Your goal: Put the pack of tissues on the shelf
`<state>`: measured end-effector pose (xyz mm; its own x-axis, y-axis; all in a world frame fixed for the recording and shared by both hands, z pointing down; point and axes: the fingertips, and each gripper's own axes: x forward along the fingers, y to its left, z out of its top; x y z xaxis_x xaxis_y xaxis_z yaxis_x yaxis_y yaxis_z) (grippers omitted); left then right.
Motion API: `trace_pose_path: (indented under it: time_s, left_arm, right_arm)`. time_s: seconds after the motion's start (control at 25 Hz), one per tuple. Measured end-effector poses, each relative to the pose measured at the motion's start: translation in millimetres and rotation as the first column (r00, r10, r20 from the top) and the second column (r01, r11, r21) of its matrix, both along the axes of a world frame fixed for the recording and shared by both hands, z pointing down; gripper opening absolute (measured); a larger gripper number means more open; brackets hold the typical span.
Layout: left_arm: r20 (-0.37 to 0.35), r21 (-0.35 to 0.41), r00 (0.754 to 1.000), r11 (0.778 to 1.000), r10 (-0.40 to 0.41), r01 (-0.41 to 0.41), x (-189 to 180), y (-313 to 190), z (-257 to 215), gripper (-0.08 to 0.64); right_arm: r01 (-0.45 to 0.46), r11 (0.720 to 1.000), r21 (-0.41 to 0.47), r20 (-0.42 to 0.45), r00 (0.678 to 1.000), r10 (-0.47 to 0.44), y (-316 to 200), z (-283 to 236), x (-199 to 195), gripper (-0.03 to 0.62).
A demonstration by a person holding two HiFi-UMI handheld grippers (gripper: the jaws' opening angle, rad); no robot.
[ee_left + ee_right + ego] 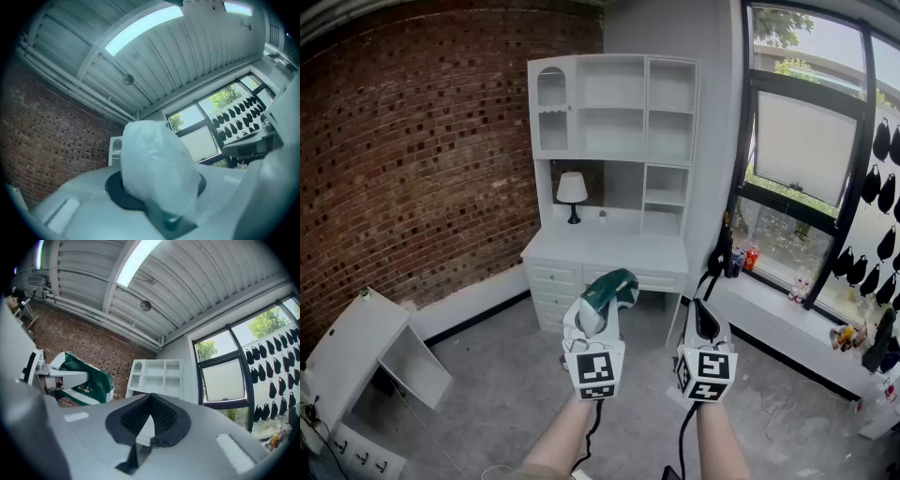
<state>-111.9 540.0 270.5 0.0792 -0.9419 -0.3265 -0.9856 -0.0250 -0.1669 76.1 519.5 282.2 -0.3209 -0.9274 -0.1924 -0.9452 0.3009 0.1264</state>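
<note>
My left gripper [602, 305] is shut on the green and white pack of tissues [607, 292], held up in front of the white desk [609, 253]. In the left gripper view the pack [157, 171] fills the space between the jaws and hides most of what lies beyond. My right gripper [705, 321] is shut with nothing in it, just right of the left one. From the right gripper view the pack [84, 378] shows at the left and the white shelf unit [157, 378] stands ahead. The shelf unit [614, 108] rises above the desk, its compartments bare.
A small lamp [572, 195] stands on the desk top. A brick wall [422, 159] runs along the left. A white cabinet [370, 361] stands tilted at the lower left. A window sill [778, 309] with bottles runs along the right, and dark masks [877, 178] hang on the window.
</note>
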Motion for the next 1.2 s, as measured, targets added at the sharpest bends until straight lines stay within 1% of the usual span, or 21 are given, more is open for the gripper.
trace_pose_path:
  time_s: [0.16,0.68,0.76,0.88,0.92,1.0,1.12,1.2]
  left_arm:
    - [0.012,-0.002,1.000,1.000,0.004,-0.004,-3,1,-1,0.123]
    - [0.014,-0.016,1.000,1.000,0.007,-0.006,0,-5,9,0.123]
    - [0.012,-0.018,1.000,1.000,0.008,-0.007,0,-6,8,0.123]
    - [0.011,-0.021,1.000,1.000,0.007,-0.007,1,-8,9,0.123]
    - [0.011,-0.021,1.000,1.000,0.008,-0.008,1,-9,9,0.123]
    - [0.011,-0.023,1.000,1.000,0.010,-0.010,4,-12,9,0.123]
    - [0.012,-0.031,1.000,0.999,0.012,-0.011,9,-17,10,0.123]
    - [0.013,-0.036,1.000,0.999,0.015,-0.014,13,-20,11,0.123]
  right_arm:
    - [-0.003,1.000,-0.006,0.014,1.000,0.003,4,6,-2,-0.003]
    - [-0.004,1.000,-0.004,0.007,1.000,0.004,2,10,-1,-0.003]
    - [0.002,1.000,-0.002,0.035,0.999,-0.002,1,8,1,-0.002]
    - [0.032,0.999,0.014,0.134,0.990,-0.034,1,4,7,0.002]
    - [0.043,0.999,0.014,0.156,0.987,-0.045,0,4,9,0.021]
    - [0.058,0.998,0.009,0.165,0.984,-0.058,-3,4,11,0.130]
    - [0.062,0.998,0.005,0.163,0.985,-0.062,-8,5,17,0.194]
    - [0.059,0.998,0.003,0.161,0.985,-0.059,-10,5,20,0.212]
